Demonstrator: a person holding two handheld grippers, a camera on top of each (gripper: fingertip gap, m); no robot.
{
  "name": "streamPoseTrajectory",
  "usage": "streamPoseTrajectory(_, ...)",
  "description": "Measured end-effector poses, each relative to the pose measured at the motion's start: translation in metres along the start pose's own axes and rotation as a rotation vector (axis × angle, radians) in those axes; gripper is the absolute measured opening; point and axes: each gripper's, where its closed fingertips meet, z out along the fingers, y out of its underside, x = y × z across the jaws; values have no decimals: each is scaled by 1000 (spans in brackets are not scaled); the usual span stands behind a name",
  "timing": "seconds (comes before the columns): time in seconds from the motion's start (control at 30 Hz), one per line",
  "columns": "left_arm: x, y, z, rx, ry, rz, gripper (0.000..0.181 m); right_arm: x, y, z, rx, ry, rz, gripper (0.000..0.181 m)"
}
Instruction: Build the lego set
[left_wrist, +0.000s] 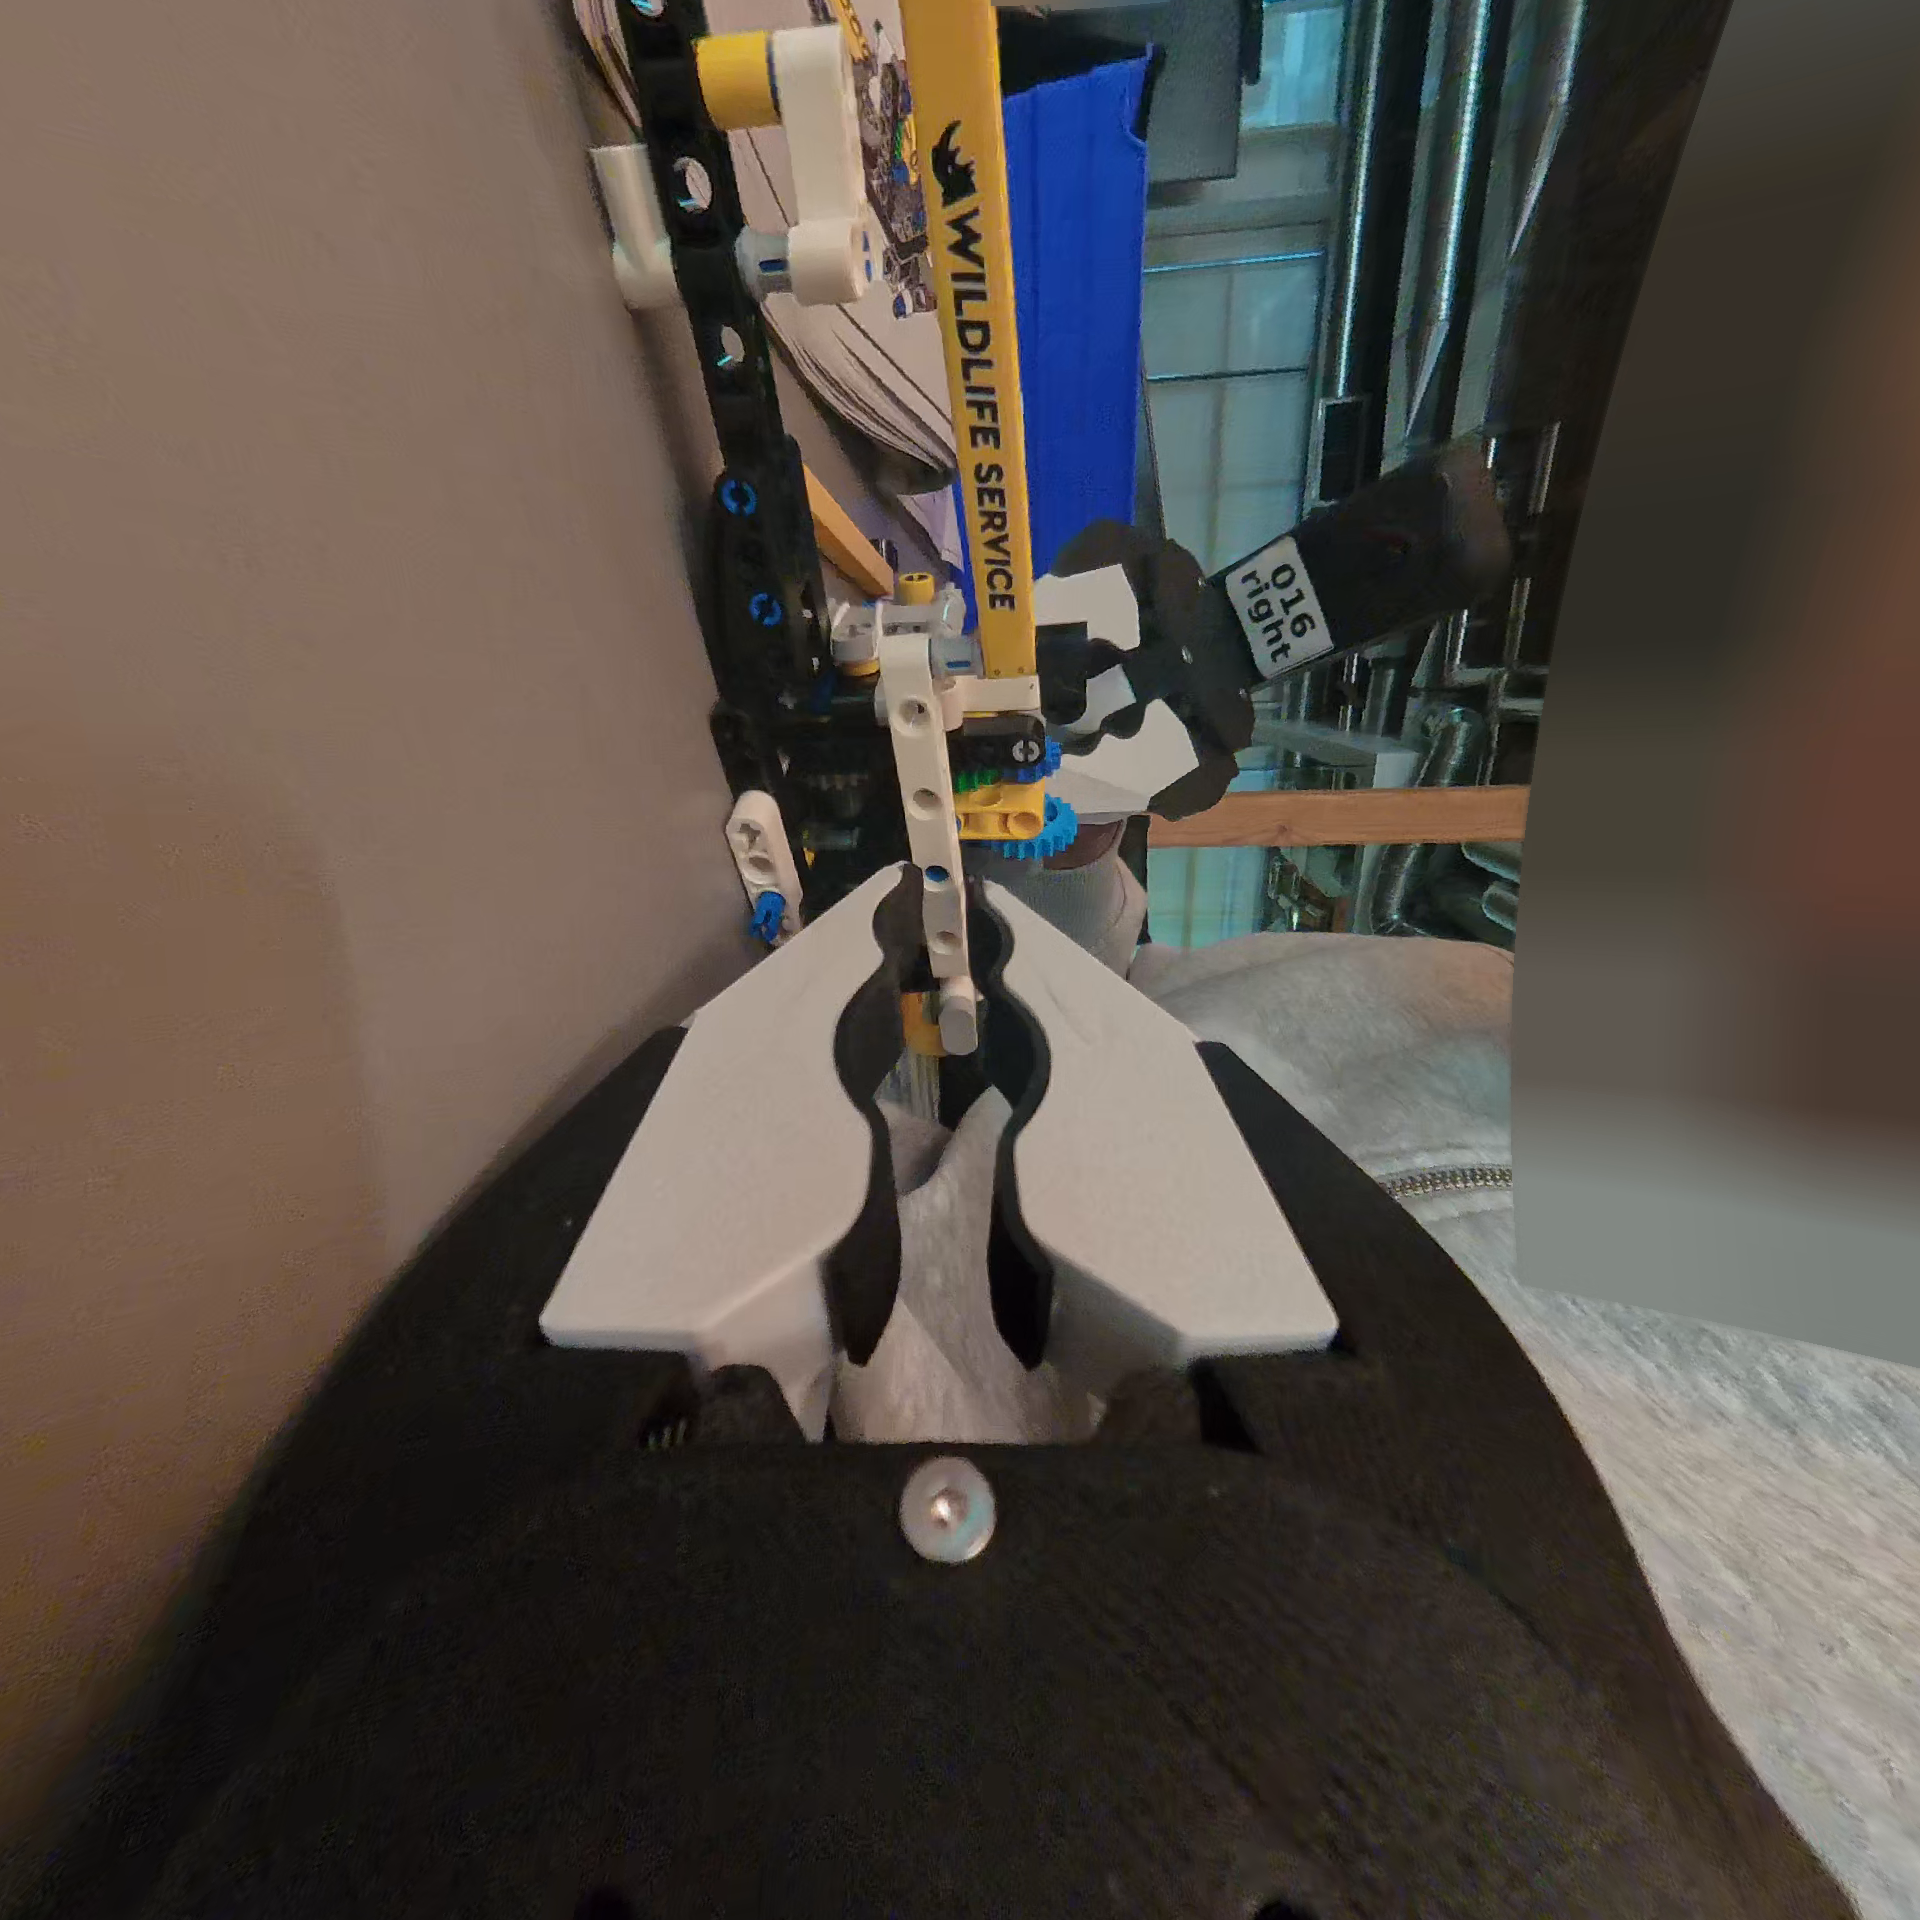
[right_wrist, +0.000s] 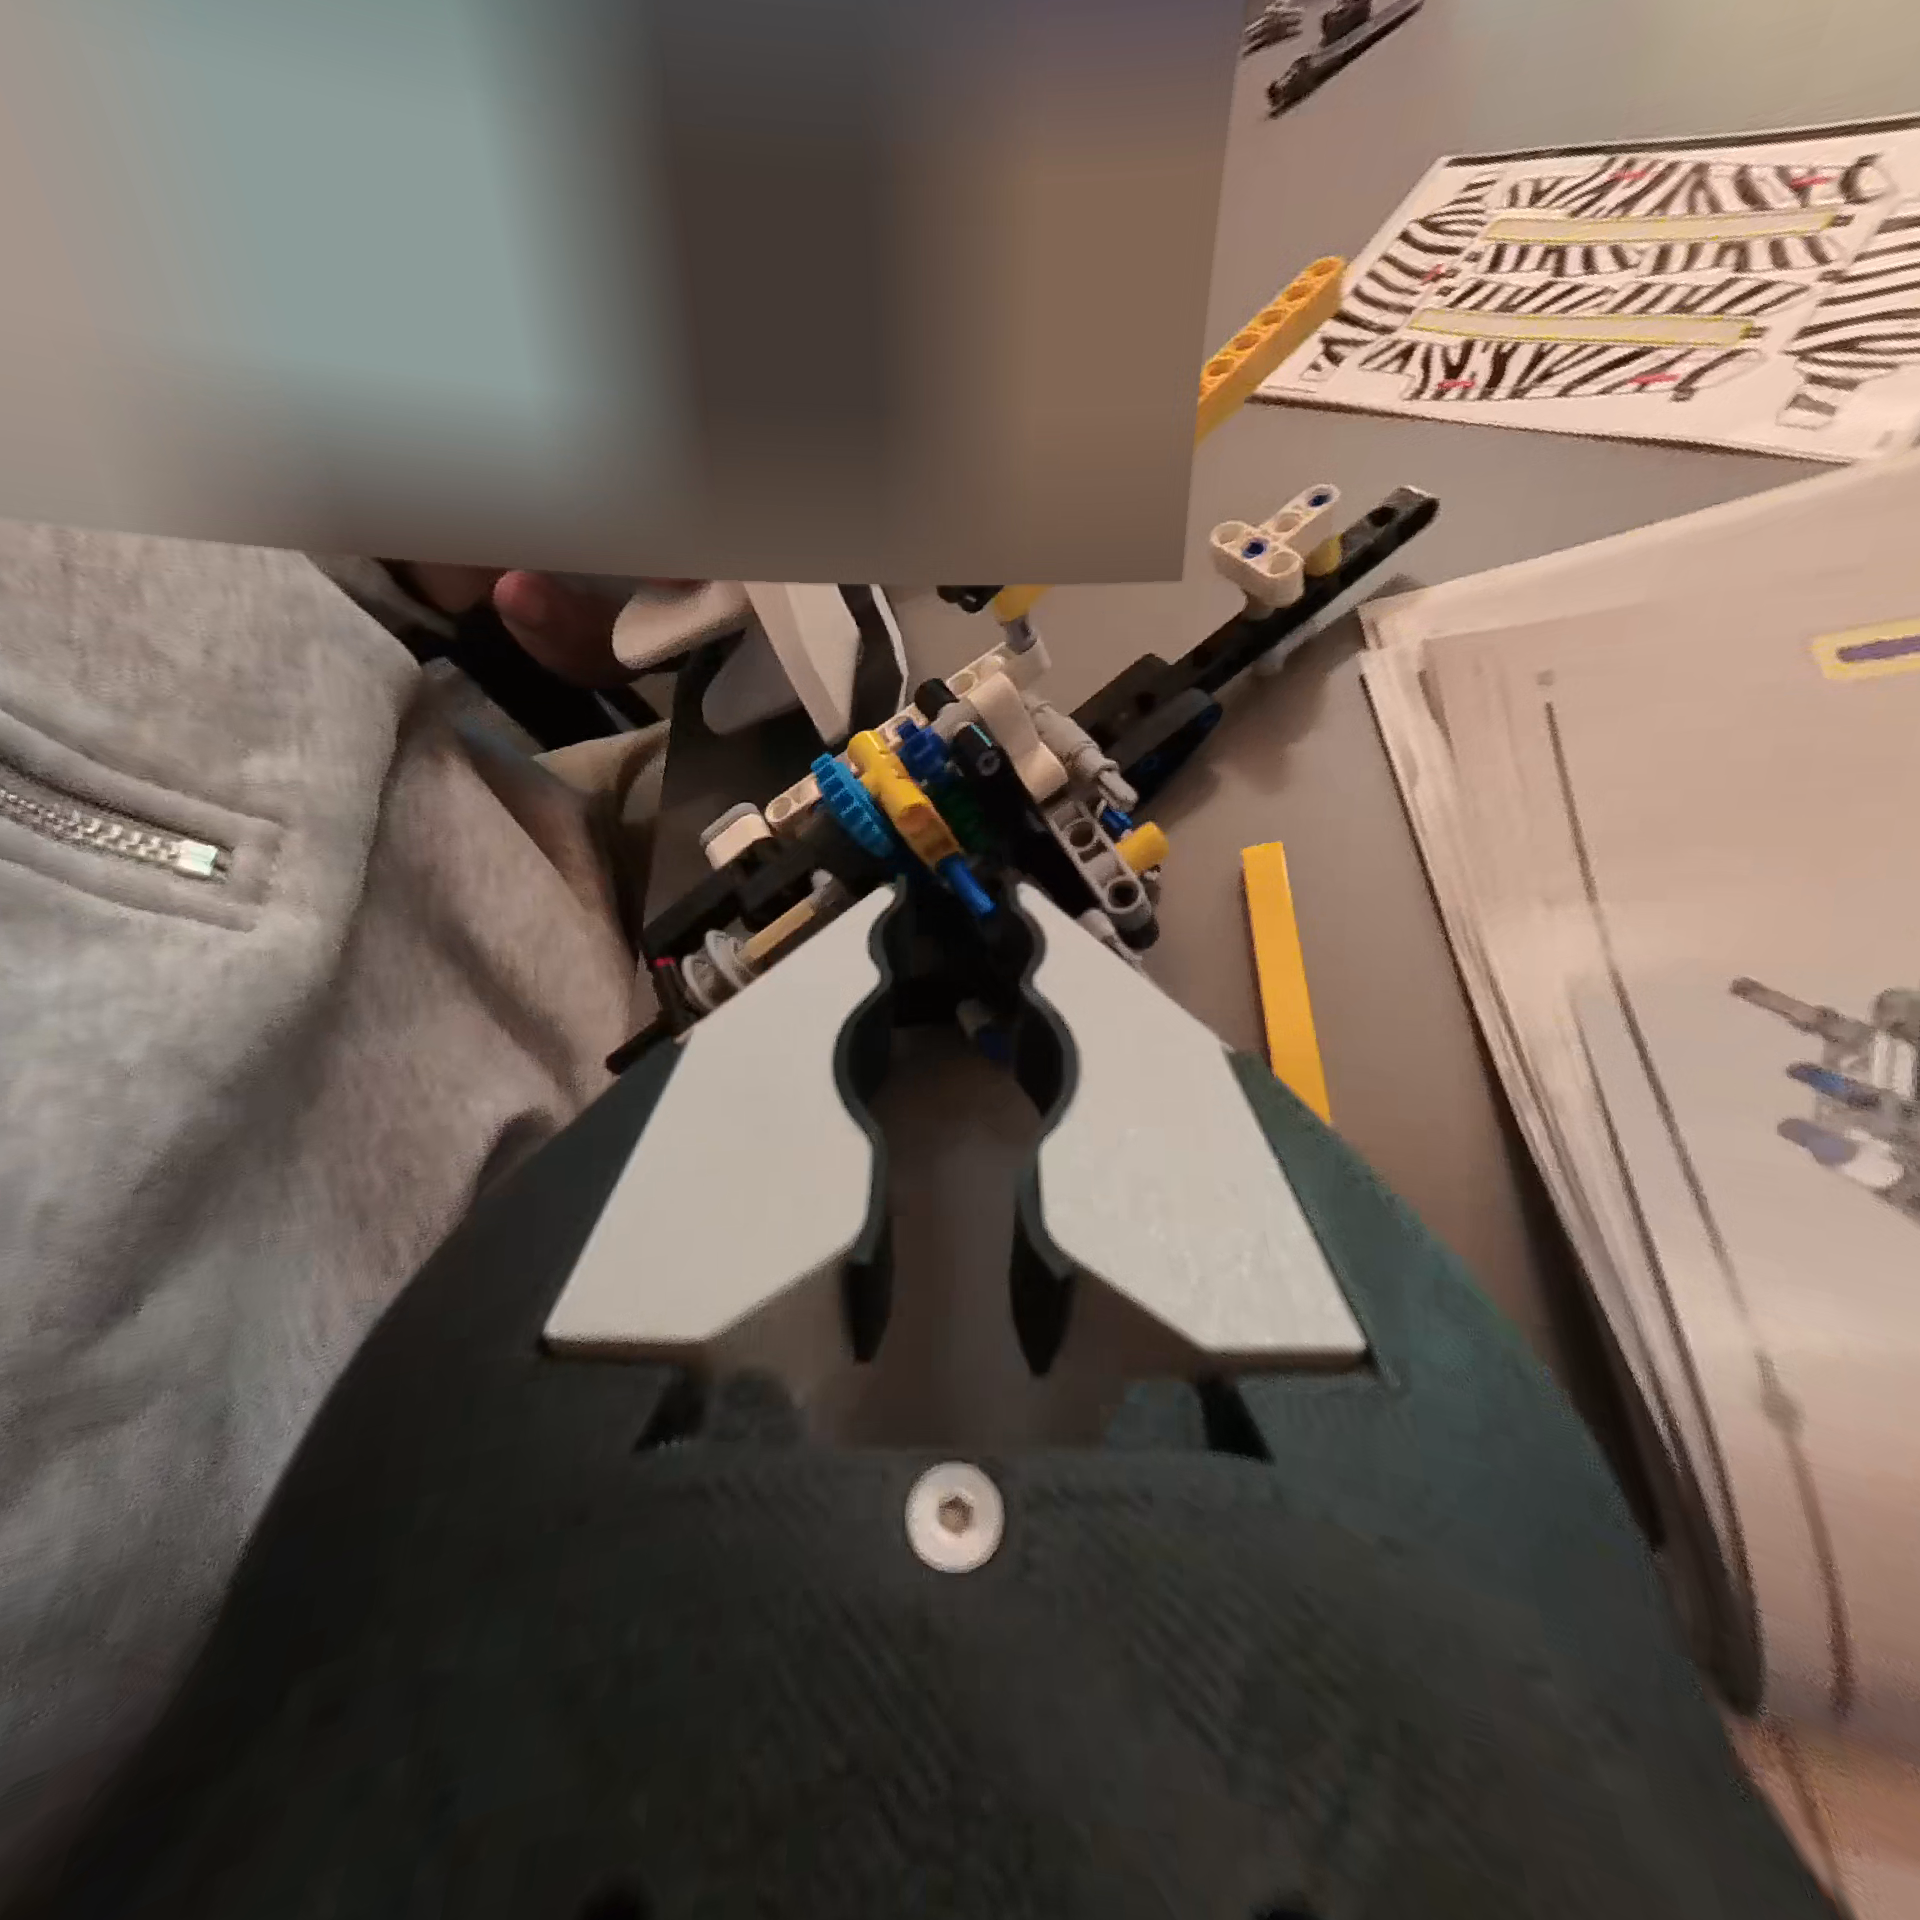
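Here our left gripper (left_wrist: 940, 935) clamps the model's (left_wrist: 831, 727) stiff white beam (left_wrist: 930, 821) between its fingertips, our right gripper (right_wrist: 956, 935) pinches the black frame (right_wrist: 935, 987), and we judge the light assembly fragile at its pins.

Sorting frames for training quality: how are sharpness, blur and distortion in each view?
Left wrist view: the left gripper and yellow beam are sharp; wide-angle bending curves the edges; a blurred patch covers the right side. Right wrist view: the model is fairly sharp, the booklet smeared by motion blur; a big patch hides the top left.
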Motion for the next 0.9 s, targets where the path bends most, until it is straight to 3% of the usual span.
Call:
streamPoseTrajectory(0.1, -1, -2, 0, 9, -2, -2, 5, 0, 1, 1, -29, -39, -22, 5)
streamPoseTrajectory(0.33, -2, -7, -3, 20, 2, -16, 4, -9, 3, 5, -46, -82, -38, 2)
streamPoseTrajectory(0.8, -2, -8, -3, 53, -6, -45, 6, -8, 1, 8, -46, 0, -49, 2)
streamPoseTrajectory(0.9, -3, -19, -5, 60, -4, -30, 6, -5, -1, 11, -20, 62, -26, 2)
